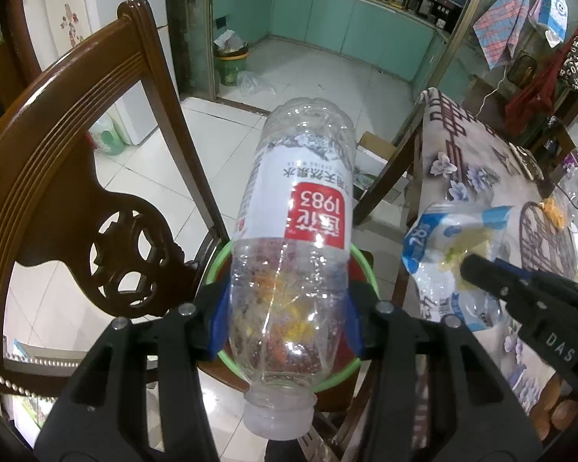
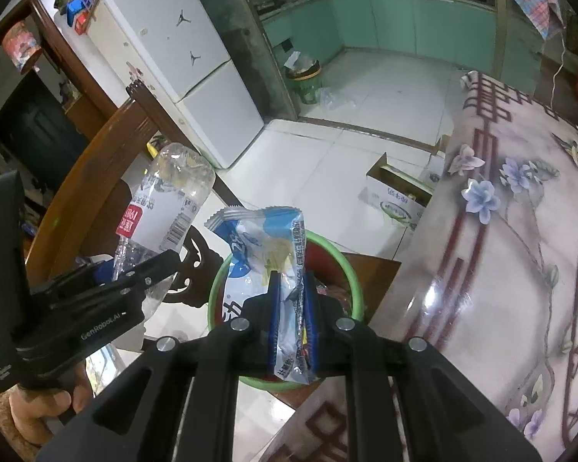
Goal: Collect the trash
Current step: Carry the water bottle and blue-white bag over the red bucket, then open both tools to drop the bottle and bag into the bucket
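Note:
A clear, empty plastic bottle (image 1: pixel 289 231) with a red and white label lies between the blue pads of my left gripper (image 1: pixel 285 308), which is shut on it, neck towards the camera. Directly below it is a green-rimmed bin (image 1: pixel 362 265) with trash inside. My right gripper (image 2: pixel 293 308) is shut on a crumpled blue and white plastic wrapper (image 2: pixel 266 238), held over the same bin (image 2: pixel 352 281). The bottle (image 2: pixel 165 200) and left gripper (image 2: pixel 150 269) show at the left of the right wrist view. The wrapper (image 1: pixel 443 254) and right gripper (image 1: pixel 478 269) show at the right of the left wrist view.
A carved wooden chair (image 1: pixel 77 154) stands to the left of the bin. To the right is a table with a flowered cloth (image 2: pixel 520 231). A cardboard box (image 2: pixel 397 188) sits on the white tiled floor. A fridge (image 2: pixel 181 57) and a second green bin (image 2: pixel 304 81) stand farther back.

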A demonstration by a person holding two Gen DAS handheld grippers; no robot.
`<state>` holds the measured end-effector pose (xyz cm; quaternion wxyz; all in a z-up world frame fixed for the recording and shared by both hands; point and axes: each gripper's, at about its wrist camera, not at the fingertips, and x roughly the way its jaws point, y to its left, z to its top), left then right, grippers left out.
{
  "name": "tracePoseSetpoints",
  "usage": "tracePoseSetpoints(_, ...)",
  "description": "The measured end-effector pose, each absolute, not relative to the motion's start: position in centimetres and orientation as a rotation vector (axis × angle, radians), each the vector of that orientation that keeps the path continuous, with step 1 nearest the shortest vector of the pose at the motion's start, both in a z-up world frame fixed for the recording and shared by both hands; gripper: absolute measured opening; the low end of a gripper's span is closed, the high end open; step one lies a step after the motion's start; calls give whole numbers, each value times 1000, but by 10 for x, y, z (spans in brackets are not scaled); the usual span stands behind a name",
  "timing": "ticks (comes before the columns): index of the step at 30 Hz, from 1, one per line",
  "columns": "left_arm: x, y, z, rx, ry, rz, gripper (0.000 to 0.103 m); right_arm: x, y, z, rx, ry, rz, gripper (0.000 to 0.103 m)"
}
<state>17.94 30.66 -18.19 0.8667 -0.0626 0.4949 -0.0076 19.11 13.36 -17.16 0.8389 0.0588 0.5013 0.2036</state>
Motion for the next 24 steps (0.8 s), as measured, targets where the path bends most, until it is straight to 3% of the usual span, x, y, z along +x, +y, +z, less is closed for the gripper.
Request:
tracePoseSetpoints(7,194,312,-192,-137,1058,-7,45,201,143,-182,98,1084,425,14)
tracePoseSetpoints(8,197,312,-193,-140,1060,-1,47,202,144,-183,97,1087,424,14)
tracePoseSetpoints(9,198,313,-194,-142,1060,8,58,203,144,-184,99,1089,424,14)
tracePoseSetpoints(11,200,315,-192,-151,1044,30,79,205,143,-186,101,1093,421,29)
tracePoseSetpoints(12,200,317,-191,-155,1035,35,85,205,142,-186,106,1090,421,36)
tracePoseSetpoints(13,201,317,-189,-159,1028,36,85,205,141,-186,113,1086,421,53)
tracePoseSetpoints(16,201,315,-183,-162,1015,35,91,205,139,-180,111,1061,420,58)
tracePoseSetpoints(20,196,304,-164,-175,970,26,96,194,129,-158,69,960,378,82)
tracePoseSetpoints(24,183,284,-140,-174,899,2,98,173,98,-123,58,802,326,96)
